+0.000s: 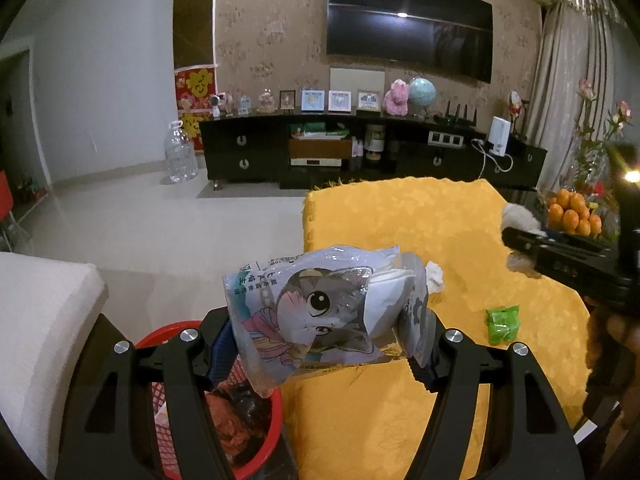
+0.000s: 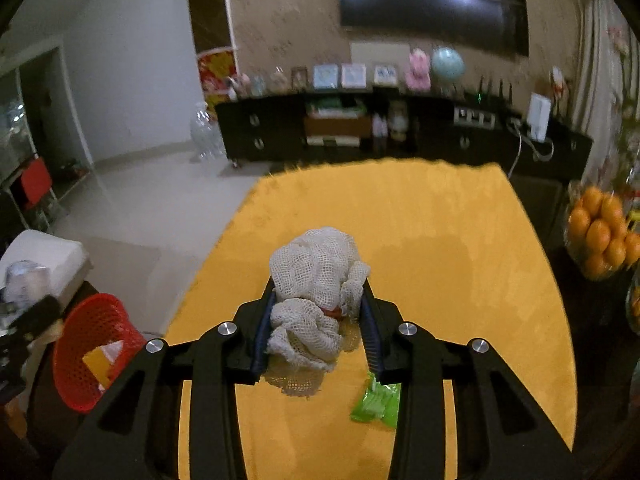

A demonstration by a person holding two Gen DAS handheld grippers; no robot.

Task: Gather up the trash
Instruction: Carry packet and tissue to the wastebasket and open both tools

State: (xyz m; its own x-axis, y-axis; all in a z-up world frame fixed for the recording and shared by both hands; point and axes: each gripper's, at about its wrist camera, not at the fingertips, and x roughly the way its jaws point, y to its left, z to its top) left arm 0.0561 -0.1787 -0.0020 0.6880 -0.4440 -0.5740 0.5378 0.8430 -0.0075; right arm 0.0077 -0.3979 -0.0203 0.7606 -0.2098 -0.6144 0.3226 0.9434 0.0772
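Observation:
My left gripper (image 1: 326, 328) is shut on a crinkled cat-print snack bag (image 1: 320, 312), held up over the near left corner of the yellow table (image 1: 400, 220). Just below it stands the red mesh trash basket (image 1: 176, 340) with scraps inside. My right gripper (image 2: 316, 320) is shut on a bundle of white foam netting (image 2: 316, 280), lifted above the yellow table (image 2: 440, 240). A green wrapper (image 2: 378, 400) lies on the cloth under that gripper's right finger, the same green wrapper (image 1: 503, 324) as in the left wrist view. A crumpled white tissue (image 1: 436, 276) sits just behind the bag.
The red basket (image 2: 92, 344) stands on the floor left of the table, beside a white cushioned seat (image 1: 36, 320). A bowl of oranges (image 2: 604, 232) stands at the table's right. A black TV cabinet (image 1: 360, 152) lines the far wall, with pale floor between.

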